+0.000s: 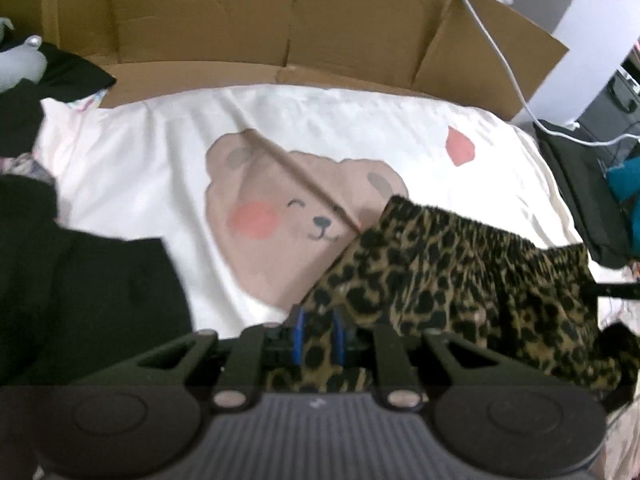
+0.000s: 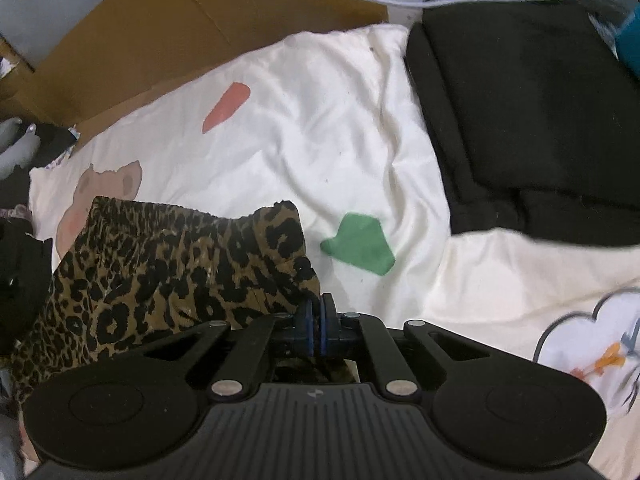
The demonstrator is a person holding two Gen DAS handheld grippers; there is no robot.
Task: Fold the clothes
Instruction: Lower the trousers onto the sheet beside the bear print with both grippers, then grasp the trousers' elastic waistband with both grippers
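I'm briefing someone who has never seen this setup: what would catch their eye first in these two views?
The leopard-print garment stands out at once, bunched on the white bedding and pinched at either side by the left gripper and the right gripper, jaws shut on the cloth. Next comes the smiling bear print just beyond it. A folded black garment lies to the right, and brown cardboard stands behind the bedding.
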